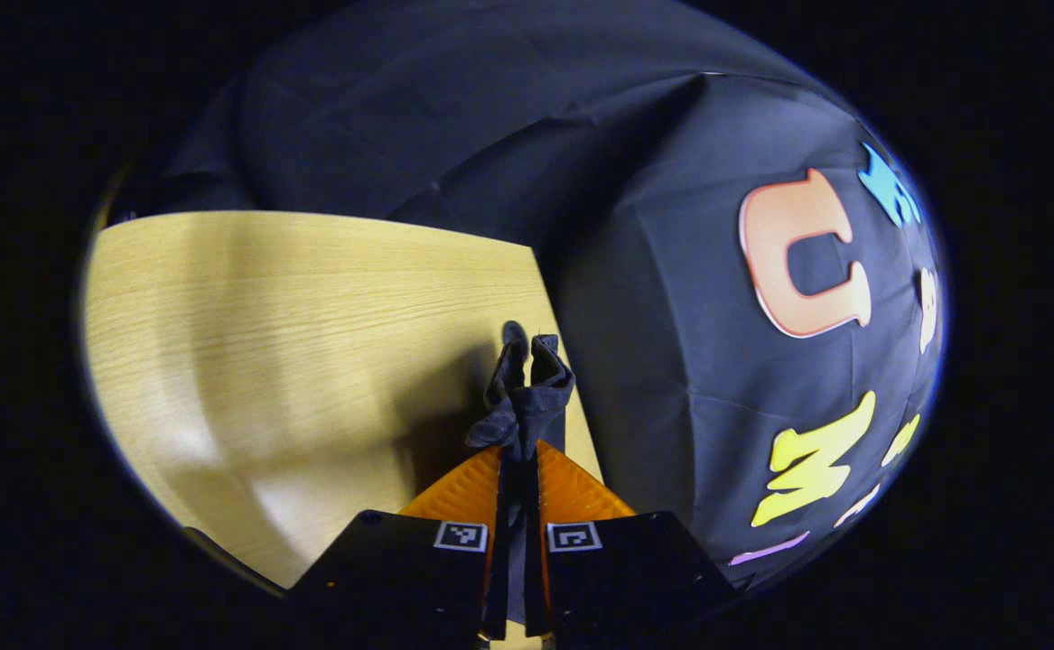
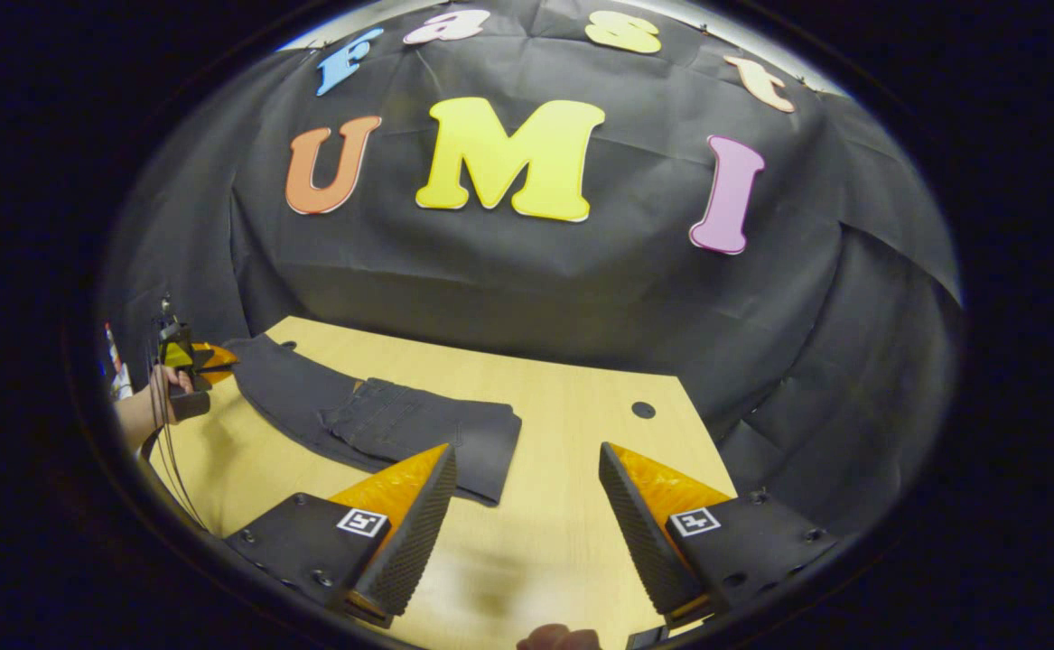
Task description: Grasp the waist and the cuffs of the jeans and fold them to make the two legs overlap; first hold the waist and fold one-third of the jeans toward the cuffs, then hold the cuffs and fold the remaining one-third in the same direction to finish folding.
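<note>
Now we see left gripper point(image 1: 519, 451) clenched on bunched dark denim, cuffs point(image 1: 527, 384) poking past fingertips toward 12 o'clock, above wooden table point(image 1: 292, 316). Right gripper point(image 2: 527, 506) released, jaws wide apart over bare tabletop point(image 2: 572, 397). From right gripper view we find jeans point(image 2: 382, 420) lying flat at 10 o'clock, waist third folded over legs; left gripper point(image 2: 206, 359) and hand point(image 2: 161, 397) hold far end at 9 o'clock.
</note>
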